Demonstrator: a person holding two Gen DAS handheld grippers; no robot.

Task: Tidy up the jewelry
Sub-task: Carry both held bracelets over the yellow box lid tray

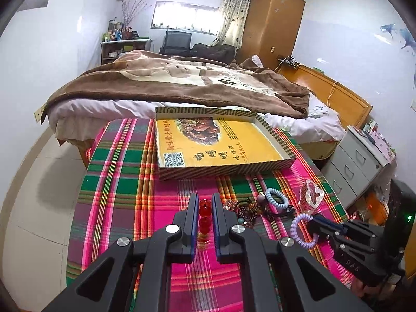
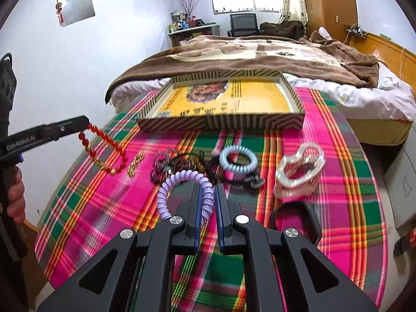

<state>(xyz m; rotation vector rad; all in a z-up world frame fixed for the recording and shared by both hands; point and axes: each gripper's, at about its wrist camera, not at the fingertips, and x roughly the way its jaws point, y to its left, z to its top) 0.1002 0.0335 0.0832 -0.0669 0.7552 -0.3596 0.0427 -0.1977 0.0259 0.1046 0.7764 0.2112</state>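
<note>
My left gripper [image 1: 204, 202] is shut on a red bead bracelet [image 1: 204, 212], which hangs from it above the plaid cloth in the right wrist view [image 2: 104, 150]. My right gripper [image 2: 209, 195] is shut on a purple spiral hair tie [image 2: 182, 182], also seen in the left wrist view [image 1: 301, 230]. A shallow yellow-lined box [image 1: 275, 166] stands open beyond both grippers. On the cloth lie a pale blue spiral tie [image 2: 238, 162], a clear wavy bangle [image 2: 299, 171], a dark bead tangle [image 2: 176, 163] and a small gold chain [image 2: 135, 165].
The plaid-covered table [image 1: 124, 182] stands against a bed with a brown blanket [image 1: 182, 80]. A black band [image 2: 293, 221] lies near the table's right edge. Grey drawers [image 1: 358, 163] stand to the right, a wooden wardrobe [image 1: 273, 23] behind.
</note>
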